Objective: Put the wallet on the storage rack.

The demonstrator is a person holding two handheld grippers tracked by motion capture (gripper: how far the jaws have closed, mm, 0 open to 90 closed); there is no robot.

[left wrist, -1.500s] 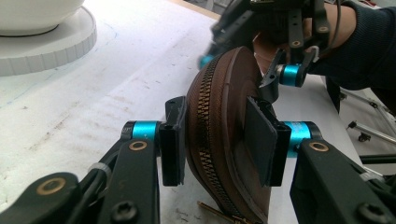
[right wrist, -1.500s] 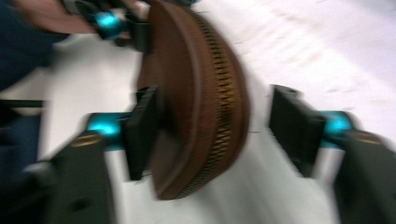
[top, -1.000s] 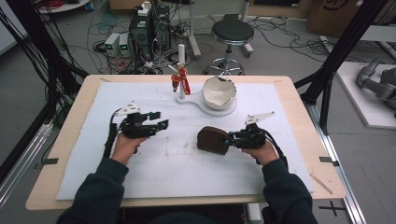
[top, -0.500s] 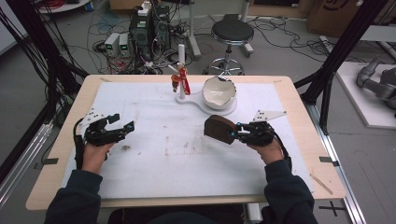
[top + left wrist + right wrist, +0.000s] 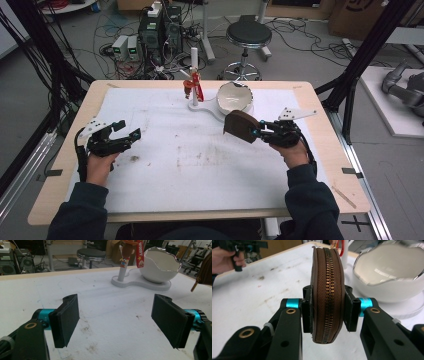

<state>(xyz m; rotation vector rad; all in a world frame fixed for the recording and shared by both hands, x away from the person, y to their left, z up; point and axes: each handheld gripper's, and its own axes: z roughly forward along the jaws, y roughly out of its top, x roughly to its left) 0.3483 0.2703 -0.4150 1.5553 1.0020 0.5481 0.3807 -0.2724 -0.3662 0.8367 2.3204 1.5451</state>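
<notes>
Already the brown zip pouch (image 5: 327,295) is sitting off the bench (image 5: 320,165), pinched on its flat sides between the fingers (image 5: 307,315) of the right gripper (image 5: 257,133), zipper edge facing back along them. In the high view the pouch (image 5: 240,126) is hanging just ahead of those fingers, and just beyond it the white eggshell-shaped bowl (image 5: 235,97) is waiting on its stand (image 5: 200,106), beside the post with a small toy figure (image 5: 192,86). So the pickup looks done, I'd say; what seems left is carrying the pouch the short way over the rim and letting it go into the bowl, which is looking empty from here.

Meanwhile the left gripper (image 5: 129,136) is idling well apart on the other side, its fingers (image 5: 66,320) having just been opening and now standing wide with nothing between them but bare, smudged white bench cover (image 5: 112,322). It appears to be playing no part in the remaining drop, though I'm only judging from how it is parked
</notes>
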